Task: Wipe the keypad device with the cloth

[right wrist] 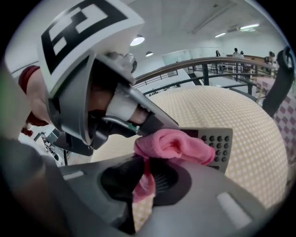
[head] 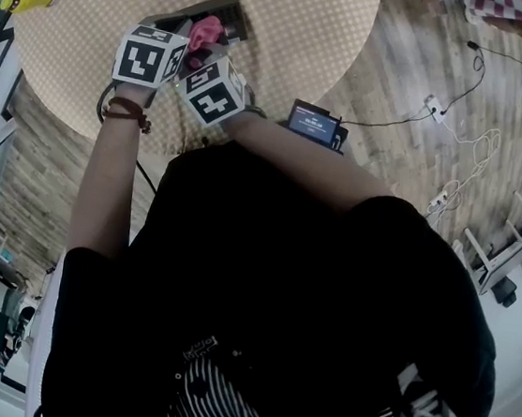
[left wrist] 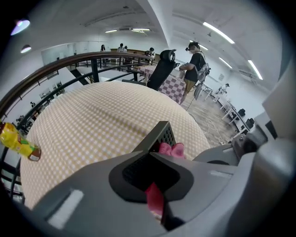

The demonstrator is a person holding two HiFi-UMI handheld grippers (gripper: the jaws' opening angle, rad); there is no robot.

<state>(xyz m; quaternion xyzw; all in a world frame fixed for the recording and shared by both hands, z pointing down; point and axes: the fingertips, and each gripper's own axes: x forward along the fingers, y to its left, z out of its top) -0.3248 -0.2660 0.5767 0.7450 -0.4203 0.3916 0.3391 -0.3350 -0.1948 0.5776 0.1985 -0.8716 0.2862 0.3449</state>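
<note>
Cloth [right wrist: 173, 144], pink, bunched against keypad device [right wrist: 217, 141] at centre right of my right gripper view, right gripper [right wrist: 145, 176] fingers clamped on its tail, left gripper [left wrist: 155, 159] fingers closed on the device's edge, I see checkered surface [left wrist: 92, 120] behind.

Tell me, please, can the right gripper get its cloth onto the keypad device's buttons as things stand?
Probably yes: the right gripper is shut on the pink cloth, which lies over the keypad device, and the left gripper clamps the opposite end, leaving the buttons uncovered.
</note>
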